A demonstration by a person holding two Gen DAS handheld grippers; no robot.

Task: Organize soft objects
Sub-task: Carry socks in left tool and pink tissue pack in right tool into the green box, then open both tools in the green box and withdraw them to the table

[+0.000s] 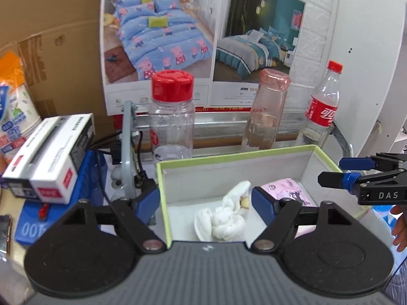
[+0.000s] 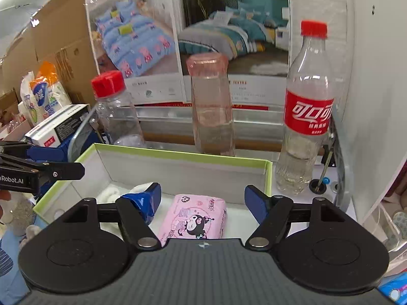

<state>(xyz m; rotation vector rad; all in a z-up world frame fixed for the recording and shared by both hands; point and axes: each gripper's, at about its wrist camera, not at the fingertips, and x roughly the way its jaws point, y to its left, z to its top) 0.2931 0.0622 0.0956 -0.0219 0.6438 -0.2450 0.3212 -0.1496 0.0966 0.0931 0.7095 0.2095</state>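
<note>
Cardboard fills the back of the bench on the left, with two bedding posters (image 1: 203,33) propped against it, and in front of those stand three clear bottles in a row: a red-capped jar (image 1: 172,117), a pink-tinted bottle (image 1: 267,117) and a cola bottle (image 2: 304,111). Below them sits the open box (image 1: 229,156) with its green rim and grey walls, and that is where the soft things already lie. Toward its left side is a white rolled-up cloth (image 1: 223,216), knotted and lumpy; toward its right is a pink tissue pack (image 2: 195,218) with a cartoon print, lying flat, its long axis running from the near edge toward the back wall. The left gripper (image 1: 206,200) hangs over the box just above the cloth, jaws spread well apart with nothing between the pads, its left finger outside the box wall. The right gripper (image 2: 203,198) hangs over the tissue pack the same way, released and empty, the pack directly under and ahead of it between the two blue pads but not touched by them. Each hand is nearer its own item, so neither needs to cross. To my eye both things look set down and let go; if the pack needed squaring up, the right gripper would close across its narrow width, since the jaws already straddle it that way. A stack of small boxes (image 1: 51,155) sits apart at the left.
</note>
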